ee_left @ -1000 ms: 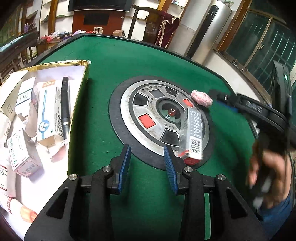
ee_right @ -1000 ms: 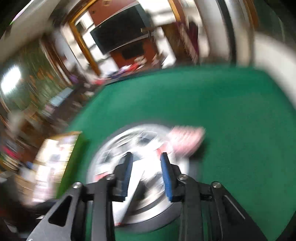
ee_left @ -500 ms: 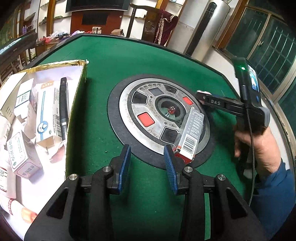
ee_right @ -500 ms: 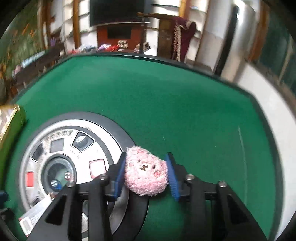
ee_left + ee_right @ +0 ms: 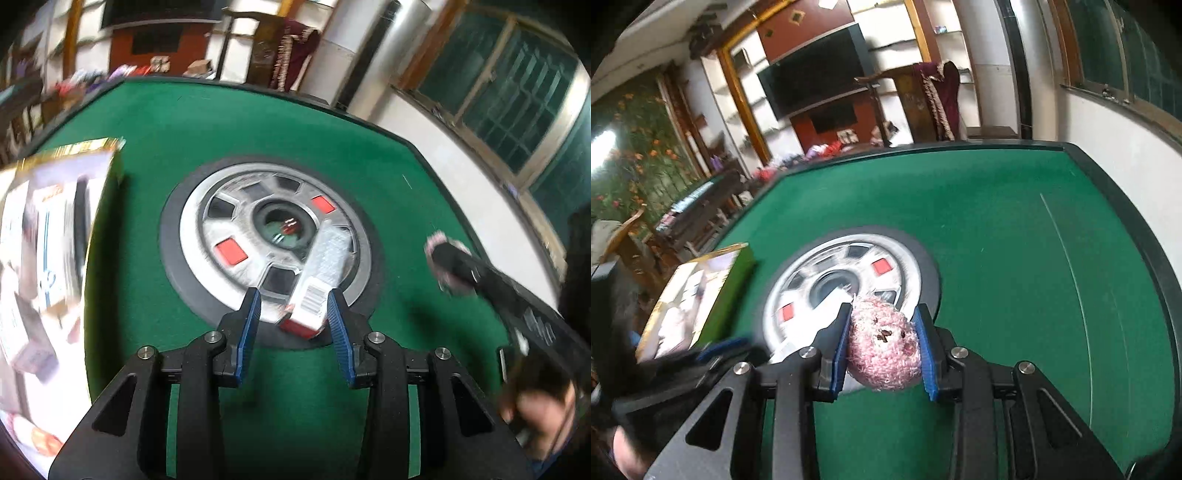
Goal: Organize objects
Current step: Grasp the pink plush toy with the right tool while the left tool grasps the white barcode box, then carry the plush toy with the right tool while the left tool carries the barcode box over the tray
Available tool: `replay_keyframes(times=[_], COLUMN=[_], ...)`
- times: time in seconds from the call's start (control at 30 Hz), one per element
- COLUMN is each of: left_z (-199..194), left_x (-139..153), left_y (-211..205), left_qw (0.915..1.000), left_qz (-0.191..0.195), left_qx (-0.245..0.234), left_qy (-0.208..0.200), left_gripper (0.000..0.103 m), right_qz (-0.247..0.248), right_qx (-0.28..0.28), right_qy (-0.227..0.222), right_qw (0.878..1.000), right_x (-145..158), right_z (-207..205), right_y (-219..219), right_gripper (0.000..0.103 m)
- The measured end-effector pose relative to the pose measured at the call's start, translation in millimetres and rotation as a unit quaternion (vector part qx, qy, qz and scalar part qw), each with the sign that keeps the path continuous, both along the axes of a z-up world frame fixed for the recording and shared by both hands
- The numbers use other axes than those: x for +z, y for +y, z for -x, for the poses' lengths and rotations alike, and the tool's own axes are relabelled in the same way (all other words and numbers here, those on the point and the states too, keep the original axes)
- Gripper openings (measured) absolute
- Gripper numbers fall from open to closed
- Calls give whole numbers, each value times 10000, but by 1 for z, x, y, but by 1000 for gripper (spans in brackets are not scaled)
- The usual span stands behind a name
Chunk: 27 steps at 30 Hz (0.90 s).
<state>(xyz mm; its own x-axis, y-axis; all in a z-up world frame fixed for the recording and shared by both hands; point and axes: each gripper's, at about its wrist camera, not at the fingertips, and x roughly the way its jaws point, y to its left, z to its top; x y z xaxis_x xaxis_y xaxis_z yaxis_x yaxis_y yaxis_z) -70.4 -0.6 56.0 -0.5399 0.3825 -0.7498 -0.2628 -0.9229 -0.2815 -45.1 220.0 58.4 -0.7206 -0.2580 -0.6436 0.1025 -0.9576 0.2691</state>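
Nearest the right wrist camera, the right gripper (image 5: 884,350) pinched a pink knitted plush ball (image 5: 882,349), its jaws closing further on the soft body, clear of the green felt table (image 5: 997,240). In the left wrist view, the left gripper (image 5: 293,319) was spreading its jaws around the near end of a small carton with a barcode (image 5: 317,288); whether the pads touched it was hard to tell. The carton lay across the round dice console (image 5: 229,221) at the table's centre. Further left sat the gold-rimmed open box (image 5: 110,162) of medicine cartons, blurred and cut off by the frame. The pick-up step seemed done for the plush; next, probably, it needed carrying to that box and releasing above a free spot.
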Motion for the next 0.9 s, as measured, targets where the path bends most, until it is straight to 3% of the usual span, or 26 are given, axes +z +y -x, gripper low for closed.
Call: replay_keyframes(times=[0.07,0.2,0.27,0.47,0.5,0.53,0.9], left_z=[8,20,28,48,49,49,2], left_x=[3,-4,-10,-31,-32,-32,-30], left_y=[17,49,55,64,64,63,37], left_qw=[9992,9925,9902,9897,9902,9905,9921], left_qz=[376,1157,1350,1332,1298,1311,1231], left_qx=[-152,-385,-328,-394,-397,-340,-215], left_qy=[7,-51,-139,-354,-316,-229,58], left_gripper=[47,47,47,44,39,26,26], right_qz=[112,354,413,584,594,587,270], right_qx=[-19,-27,-19,12,14,21,191], right_qy=[1,-28,-10,5,17,26,-93], right_qw=[9999,9994,9991,9983,9982,9983,9994], right_x=[-5,-11,-11,-11,-11,-10,-22], right_z=[-3,5,2,2,2,1,6], right_y=[4,10,13,14,14,14,-5], right_gripper=[33,33,33,33,33,33,33])
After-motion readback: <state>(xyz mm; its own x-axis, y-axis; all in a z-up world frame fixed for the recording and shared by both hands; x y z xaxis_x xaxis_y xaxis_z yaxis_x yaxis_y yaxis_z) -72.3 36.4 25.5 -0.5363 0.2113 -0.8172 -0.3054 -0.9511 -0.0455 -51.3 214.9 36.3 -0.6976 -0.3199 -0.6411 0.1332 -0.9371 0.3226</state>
